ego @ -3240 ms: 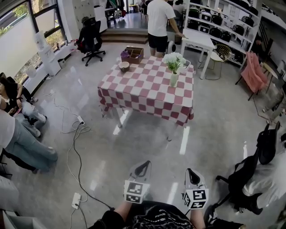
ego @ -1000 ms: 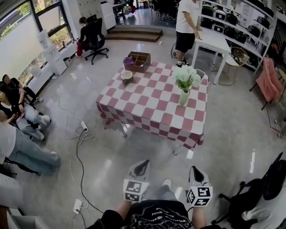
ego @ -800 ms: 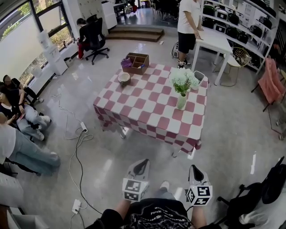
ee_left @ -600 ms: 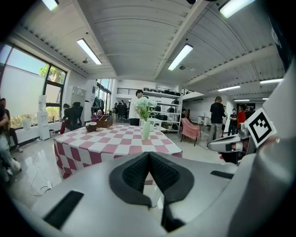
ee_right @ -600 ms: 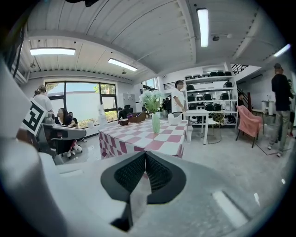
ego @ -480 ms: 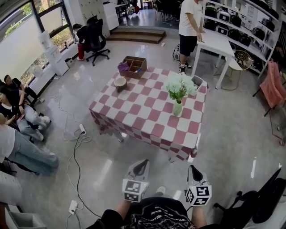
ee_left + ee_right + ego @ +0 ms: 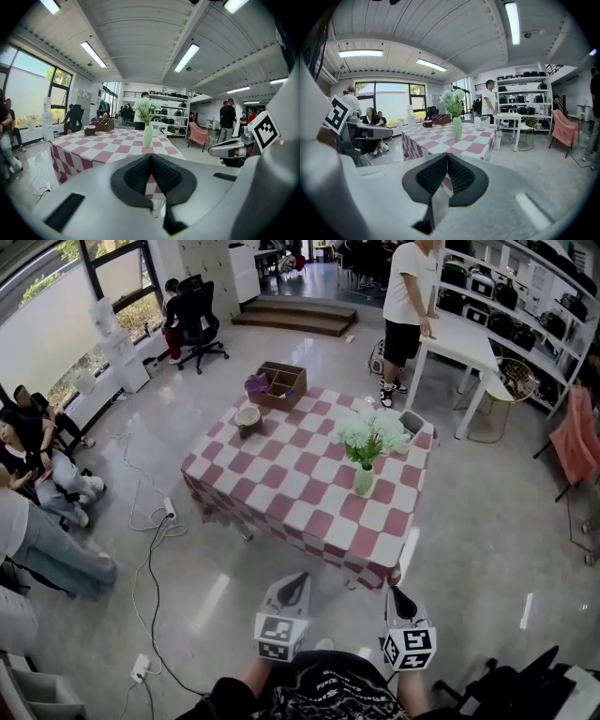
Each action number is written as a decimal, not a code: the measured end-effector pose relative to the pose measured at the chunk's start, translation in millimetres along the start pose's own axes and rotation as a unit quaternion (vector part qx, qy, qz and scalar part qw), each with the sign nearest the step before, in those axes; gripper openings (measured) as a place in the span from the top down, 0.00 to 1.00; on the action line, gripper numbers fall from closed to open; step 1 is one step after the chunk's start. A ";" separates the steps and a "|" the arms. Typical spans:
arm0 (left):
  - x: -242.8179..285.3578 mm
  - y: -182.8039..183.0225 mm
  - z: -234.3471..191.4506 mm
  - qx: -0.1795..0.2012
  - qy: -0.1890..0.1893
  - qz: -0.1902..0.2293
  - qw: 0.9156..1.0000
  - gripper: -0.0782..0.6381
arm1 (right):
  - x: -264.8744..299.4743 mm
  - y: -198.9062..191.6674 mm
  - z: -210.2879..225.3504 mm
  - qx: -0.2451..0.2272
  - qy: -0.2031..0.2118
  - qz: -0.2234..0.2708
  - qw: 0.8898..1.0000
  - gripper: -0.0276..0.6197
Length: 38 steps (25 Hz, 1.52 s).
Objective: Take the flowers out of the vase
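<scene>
Head view, read from left to right. Seated people [image 7: 33, 451] occupy the far left edge, and a power cable [image 7: 153, 545] trails across the grey floor [image 7: 469, 521] beside them.

Low in the frame, left of centre, is my left gripper [image 7: 301, 577]. Its jaws are pressed together with nothing between them, as the left gripper view confirms.

Beyond it stands the table [image 7: 281, 486], covered in a red-and-white checked cloth. On the table's far left part sit a small bowl [image 7: 248, 417] and, at the far edge, a wooden box [image 7: 278, 386] with compartments.

On the table's right half the pale green vase [image 7: 364, 481] stands upright, a little in from the near right edge. The flowers [image 7: 371, 434], white blooms on green stems, are still in it. A white container [image 7: 411, 422] rests at the far right corner.

My right gripper [image 7: 395, 592] is low in the frame, right of centre. Its jaws are likewise closed on nothing, pad against pad in the right gripper view.

Both grippers are held over the floor, well apart from the table and the vase, and both point toward the table. In each gripper view the vase appears just above the jaw tips.

Farther right, a standing person [image 7: 411, 298] leans on a white desk [image 7: 464, 337], and a pink cloth [image 7: 574, 439] hangs near the right edge.
</scene>
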State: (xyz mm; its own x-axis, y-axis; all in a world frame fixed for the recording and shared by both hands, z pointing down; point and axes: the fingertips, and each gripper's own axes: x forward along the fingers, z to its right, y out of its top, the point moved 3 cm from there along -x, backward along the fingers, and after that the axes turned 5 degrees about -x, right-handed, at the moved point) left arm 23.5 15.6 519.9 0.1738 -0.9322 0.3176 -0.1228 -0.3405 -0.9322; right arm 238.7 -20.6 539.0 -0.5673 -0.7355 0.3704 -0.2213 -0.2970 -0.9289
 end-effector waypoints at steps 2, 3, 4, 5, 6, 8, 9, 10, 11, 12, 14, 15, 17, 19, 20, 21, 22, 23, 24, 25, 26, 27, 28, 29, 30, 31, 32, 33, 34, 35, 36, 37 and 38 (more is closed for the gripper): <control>3.4 -1.5 1.5 -0.001 0.002 -0.002 1.000 0.88 | 1.4 -1.1 2.4 0.001 0.002 0.000 1.000 0.95; 5.1 -1.7 2.0 0.000 0.002 -0.002 1.000 0.88 | 2.0 -1.7 3.0 0.002 0.003 0.000 1.000 0.95; 6.6 -1.6 2.8 0.000 0.002 -0.001 1.000 0.88 | 2.3 -2.5 3.6 0.003 0.004 0.000 1.000 0.95; 8.2 -1.3 3.7 -0.001 0.001 -0.001 1.000 0.88 | 2.5 -3.3 4.2 0.004 0.005 -0.001 1.000 0.95; 9.5 -0.8 4.7 -0.001 0.001 -0.001 1.000 0.88 | 2.8 -4.0 4.9 0.005 0.005 -0.001 1.000 0.95; 11.2 0.1 6.7 0.000 -0.001 -0.002 1.000 0.88 | 2.6 -5.0 5.8 0.009 0.005 -0.003 1.000 0.95; 11.7 0.3 7.3 0.002 -0.001 -0.003 1.000 0.88 | 2.3 -5.2 5.9 0.010 0.005 -0.003 1.000 0.95; 12.3 0.5 7.5 0.003 -0.002 -0.004 1.000 0.88 | 2.4 -5.3 6.0 0.012 0.005 -0.003 1.000 0.95; 13.2 1.0 7.4 0.004 -0.003 -0.004 1.000 0.88 | 2.9 -5.3 6.2 0.013 0.005 -0.002 1.000 0.95; 14.6 1.3 7.0 0.005 -0.004 -0.004 1.000 0.88 | 3.9 -5.4 6.6 0.014 0.004 -0.002 1.000 0.95; 18.2 0.5 5.9 0.006 -0.005 -0.005 1.000 0.88 | 5.5 -5.3 7.9 0.013 0.001 0.000 1.000 0.95; 20.2 -0.2 4.8 0.006 -0.005 -0.007 1.000 0.88 | 6.2 -4.7 8.5 0.010 -0.003 0.003 1.000 0.95; 25.3 0.1 1.0 0.006 -0.006 -0.008 1.000 0.88 | 8.8 -1.4 9.6 0.004 -0.010 0.013 1.000 0.95; 31.3 3.0 -4.4 0.005 -0.007 -0.008 1.000 0.88 | 14.5 1.8 11.0 0.003 -0.012 0.015 1.000 0.95; 34.1 4.5 -7.5 0.005 -0.007 -0.008 1.000 0.88 | 17.7 2.7 11.7 0.005 -0.012 0.014 1.000 0.95; 37.0 6.1 -10.9 0.005 -0.007 -0.008 1.000 0.88 | 21.0 3.6 12.5 0.007 -0.014 0.013 1.000 0.95; 40.4 8.2 -14.3 0.005 -0.008 -0.007 1.000 0.88 | 24.5 4.9 13.5 0.008 -0.015 0.012 1.000 0.95; 44.1 10.9 -17.6 0.005 -0.009 -0.005 1.000 0.88 | 28.2 6.8 14.8 0.010 -0.017 0.012 1.000 0.95; 47.7 13.9 -20.7 0.005 -0.010 -0.004 1.000 0.88 | 31.7 9.2 16.0 0.012 -0.019 0.013 1.000 0.95; 51.3 16.9 -24.1 0.004 -0.011 -0.003 1.000 0.88 | 35.4 11.8 16.8 0.014 -0.020 0.013 1.000 0.95; 55.0 19.5 -28.3 0.004 -0.011 -0.002 1.000 0.88 | 39.8 14.4 17.2 0.016 -0.020 0.014 1.000 0.95; 59.4 22.0 -33.3 0.003 -0.011 -0.002 1.000 0.88 | 45.3 17.1 17.1 0.016 -0.021 0.014 1.000 0.95; 64.5 24.5 -38.8 0.002 -0.011 -0.002 1.000 0.88 | 51.5 20.1 17.1 0.015 -0.021 0.015 1.000 0.95; 70.2 27.2 -44.3 0.002 -0.012 -0.002 1.000 0.88 | 58.0 23.4 17.6 0.013 -0.022 0.015 1.000 0.95; 76.2 29.9 -49.3 0.001 -0.013 -0.002 1.000 0.88 | 64.7 27.1 18.7 0.012 -0.024 0.015 1.000 0.95; 82.2 32.8 -54.1 0.001 -0.015 -0.002 1.000 0.88 | 71.4 31.0 20.3 0.011 -0.026 0.015 0.999 0.95; 88.4 36.1 -58.8 0.001 -0.017 -0.001 1.000 0.88 | 78.3 35.3 22.1 0.009 -0.028 0.016 0.999 0.95; 94.5 39.6 -63.6 0.000 -0.019 -0.001 1.000 0.88 | 85.2 40.0 23.7 0.007 -0.030 0.017 0.999 0.95; 100.5 43.3 -68.3 0.000 -0.021 0.000 1.000 0.88 | 92.0 44.7 25.1 0.004 -0.033 0.017 0.999 0.95; 106.7 47.0 -72.7 0.001 -0.023 0.000 1.000 0.88 | 98.6 49.0 26.4 0.000 -0.037 0.018 0.999 0.95; 112.9 50.6 -77.0 0.003 -0.026 0.000 1.000 0.88 | 104.9 52.9 27.8 -0.004 -0.041 0.018 0.999 0.95; 119.1 54.2 -81.4 0.005 -0.029 -0.001 1.000 0.88 | 111.5 56.3 29.3 -0.006 -0.044 0.018 0.999 0.95; 125.2 57.6 -86.1 0.007 -0.032 -0.001 0.999 0.88 | 118.2 59.4 30.6 -0.006 -0.047 0.018 0.999 0.95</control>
State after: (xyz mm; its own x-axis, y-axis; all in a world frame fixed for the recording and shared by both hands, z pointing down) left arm -46.0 -131.3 520.9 0.2357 -0.9216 0.3083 -0.1093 -0.3404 -0.9339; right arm 182.7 -143.9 527.7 -0.4982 -0.8000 0.3343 -0.2106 -0.2623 -0.9417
